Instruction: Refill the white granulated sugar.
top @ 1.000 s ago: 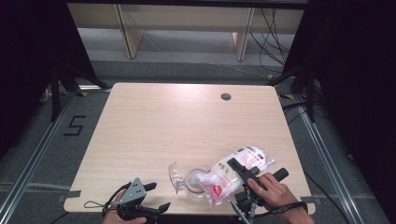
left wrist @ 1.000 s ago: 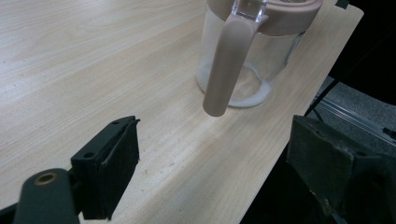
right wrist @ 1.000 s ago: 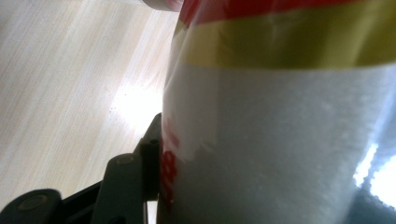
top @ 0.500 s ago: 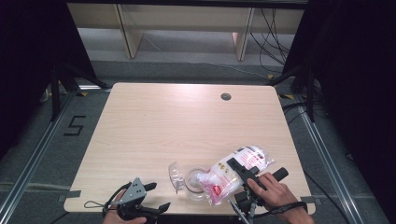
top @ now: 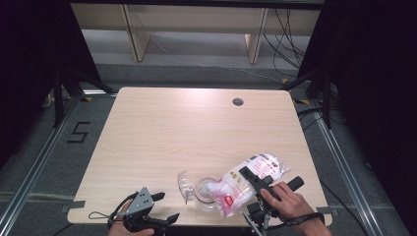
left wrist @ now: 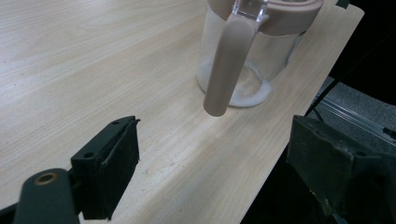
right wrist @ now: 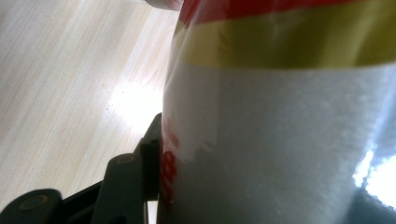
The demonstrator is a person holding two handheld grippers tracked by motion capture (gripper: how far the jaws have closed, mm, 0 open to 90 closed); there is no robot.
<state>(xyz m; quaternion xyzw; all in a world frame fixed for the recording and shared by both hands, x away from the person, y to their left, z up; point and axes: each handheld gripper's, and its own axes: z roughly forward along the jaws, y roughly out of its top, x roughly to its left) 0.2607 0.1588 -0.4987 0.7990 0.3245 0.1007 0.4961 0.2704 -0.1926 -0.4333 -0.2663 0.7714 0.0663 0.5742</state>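
A clear glass jar (top: pixel 202 191) stands near the table's front edge, its clear lid (top: pixel 185 184) tipped up on its left. In the left gripper view the jar (left wrist: pixel 247 56) has a pinkish-brown rim and handle, with a little white powder at its bottom. A plastic bag of white powder (top: pixel 263 164) with red and yellow print lies tilted, its low end at the jar's mouth. My right gripper (top: pixel 250 191) is shut on the bag (right wrist: pixel 280 140), one finger (right wrist: pixel 148 149) pressing its side. My left gripper (top: pixel 160 219) stands open at the front left, apart from the jar, nothing between its fingers (left wrist: pixel 112 163).
The wooden table (top: pixel 187 132) has a round cable hole (top: pixel 238 102) at the back right. Past the far edge stand shelf legs and loose cables on the floor. The jar sits close to the front edge.
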